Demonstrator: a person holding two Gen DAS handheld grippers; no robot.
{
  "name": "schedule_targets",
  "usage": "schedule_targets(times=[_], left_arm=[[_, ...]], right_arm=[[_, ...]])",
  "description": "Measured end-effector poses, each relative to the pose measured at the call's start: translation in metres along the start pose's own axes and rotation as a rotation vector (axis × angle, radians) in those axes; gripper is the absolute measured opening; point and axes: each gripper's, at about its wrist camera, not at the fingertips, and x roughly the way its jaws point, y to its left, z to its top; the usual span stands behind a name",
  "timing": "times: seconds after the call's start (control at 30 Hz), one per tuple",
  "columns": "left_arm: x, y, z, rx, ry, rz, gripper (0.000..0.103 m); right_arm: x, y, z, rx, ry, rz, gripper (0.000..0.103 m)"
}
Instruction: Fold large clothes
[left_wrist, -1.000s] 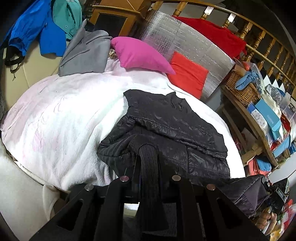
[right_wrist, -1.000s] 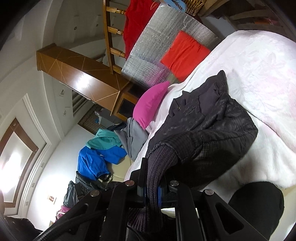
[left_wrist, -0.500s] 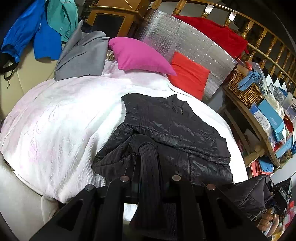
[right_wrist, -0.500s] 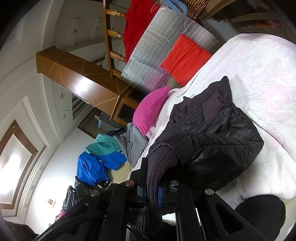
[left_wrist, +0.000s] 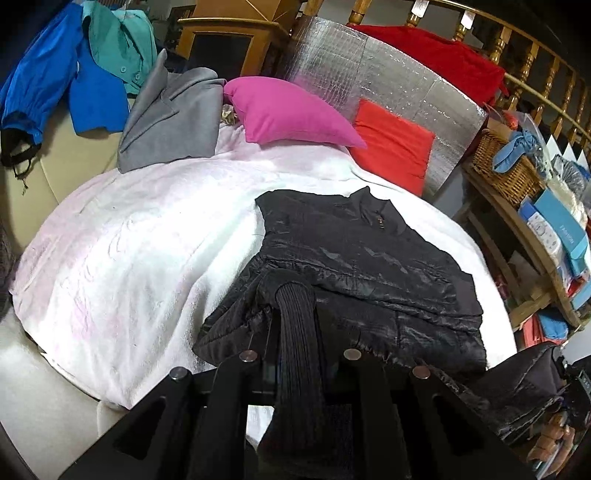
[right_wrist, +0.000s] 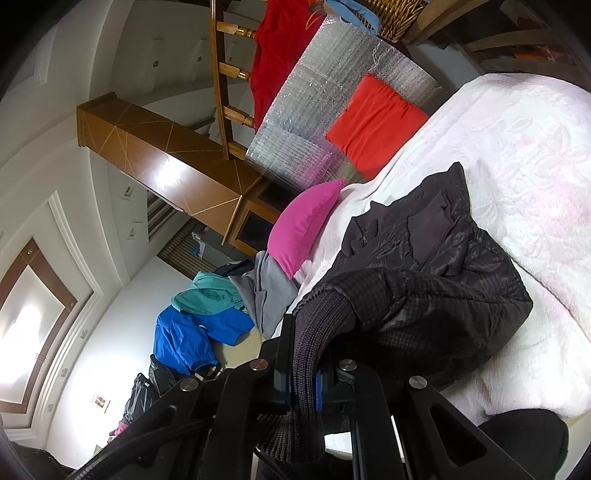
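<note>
Black quilted jacket (left_wrist: 354, 266) now lies further onto the white blanket (left_wrist: 140, 258); left gripper (left_wrist: 299, 354) and right gripper (right_wrist: 306, 369) each clamp a ribbed cuff, carrying its lower half into the fold.

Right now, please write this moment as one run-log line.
left gripper: shut on cuff | right gripper: shut on cuff | jacket: on blanket, partly folded

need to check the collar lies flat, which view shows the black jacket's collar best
The left wrist view: the black jacket lies spread toward the camera, its collar open to sight near the zip. The right wrist view shows the jacket sideways and bunched, with the collar foreshortened at its far edge.
</note>
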Motion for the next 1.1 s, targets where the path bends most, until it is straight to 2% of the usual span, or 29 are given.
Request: schedule_targets(times=[0.23,1.1], left_arm=[[0.001,-0.005,0.0,0.021,-0.001,0.032,0.015],[0.009,-0.01,0.004,0.041,-0.002,0.042,0.015]], right_arm=[[0.001,0.004,0.001,-0.014,0.001,-0.014,0.008],[0.001,0.013,-0.002,-0.025,-0.002,-0.052,0.008]])
